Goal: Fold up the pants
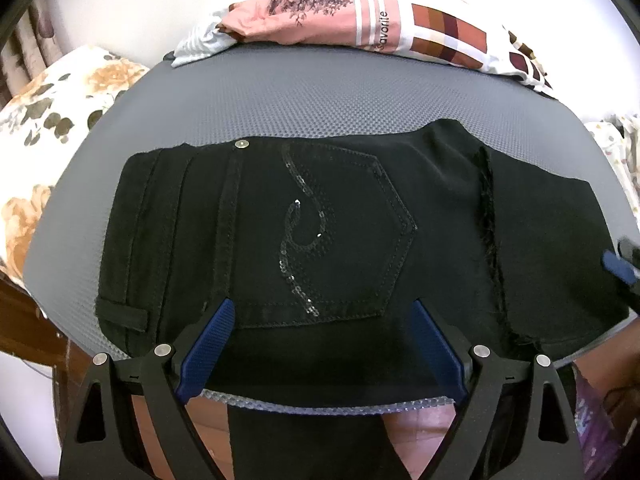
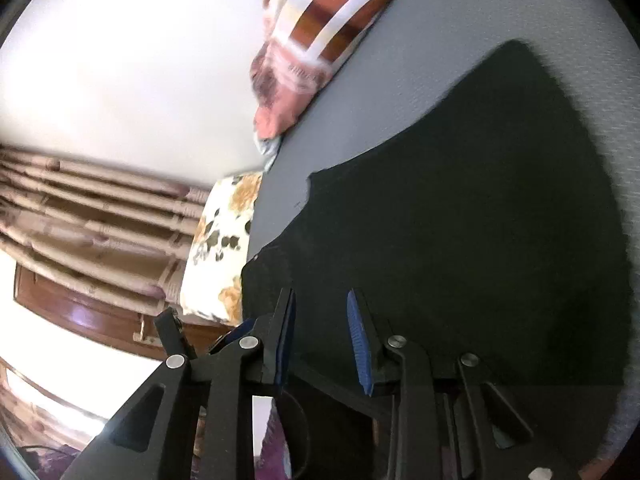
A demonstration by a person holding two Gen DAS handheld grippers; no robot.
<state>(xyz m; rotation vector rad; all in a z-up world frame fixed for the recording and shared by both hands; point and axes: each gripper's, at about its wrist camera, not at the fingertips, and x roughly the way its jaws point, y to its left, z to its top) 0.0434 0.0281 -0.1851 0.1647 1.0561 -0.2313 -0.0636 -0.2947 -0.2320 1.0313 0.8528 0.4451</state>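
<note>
Folded black pants lie under the spread left claw.

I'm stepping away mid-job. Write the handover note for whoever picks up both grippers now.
Left hand-held gripper: open, holding nothing, at the near edge of the black jeans.
Right hand-held gripper: open, holding nothing, over the jeans' edge.
Jeans lie on the grey mat, back pocket up, already folded over into a compact stack.
Left: check whether another fold is needed.
</note>
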